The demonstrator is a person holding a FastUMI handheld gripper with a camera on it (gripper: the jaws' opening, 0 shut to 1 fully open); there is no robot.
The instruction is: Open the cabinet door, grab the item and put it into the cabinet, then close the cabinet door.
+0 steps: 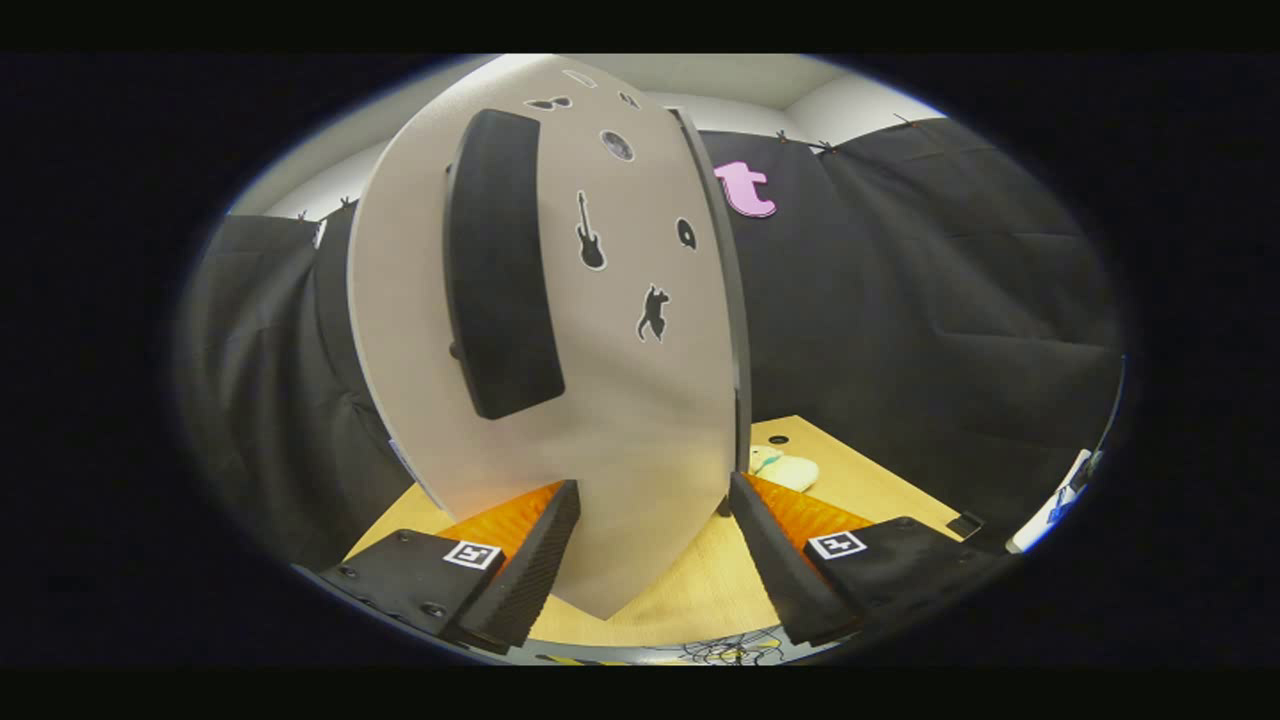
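The grey cabinet door (610,400) stands close in front of me, upright, carrying small black stickers and a long black handle (500,270) on its left half. Its lower corner reaches down between the fingers of my gripper (653,485), which is open and wide, pressing on nothing. The door's right edge (740,400) lines up with the tip of my right finger (770,550). A pale yellow-green soft item (785,468) lies on the wooden table (700,590), just beyond that finger. The cabinet's inside is hidden behind the door.
Black cloth walls close the booth behind and to both sides. A small black block (965,523) sits at the table's right edge, with a white and blue object (1050,510) past it. A round hole (778,439) marks the tabletop near the item.
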